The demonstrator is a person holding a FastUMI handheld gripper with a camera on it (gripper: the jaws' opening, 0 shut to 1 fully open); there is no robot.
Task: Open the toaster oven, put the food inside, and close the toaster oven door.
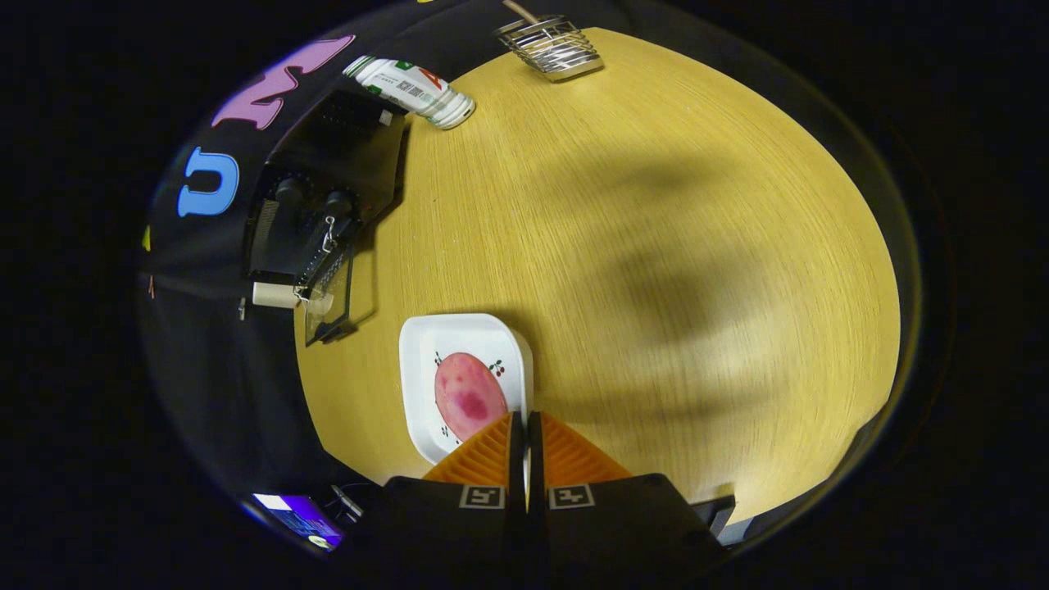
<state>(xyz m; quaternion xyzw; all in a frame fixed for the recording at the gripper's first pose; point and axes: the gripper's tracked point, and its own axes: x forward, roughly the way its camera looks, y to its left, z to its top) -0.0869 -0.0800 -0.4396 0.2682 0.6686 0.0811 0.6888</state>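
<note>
Wide bare wooden table [656, 246], toaster oven [324, 205] at its far edge with door open, gripper [524, 434] fingers together, pink food [469, 395] on white plate [426, 344] just ahead

I see a round yellow wood-grain table [656, 205] under uneven light, soft shadows across its middle, black cloth wall [197, 360] beyond its edge.

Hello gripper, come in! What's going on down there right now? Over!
Gripper fingers shut, holding nothing, above the white plate's edge. Pink food lies on the plate. Toaster oven door already open. Nothing between plate and oven.
</note>
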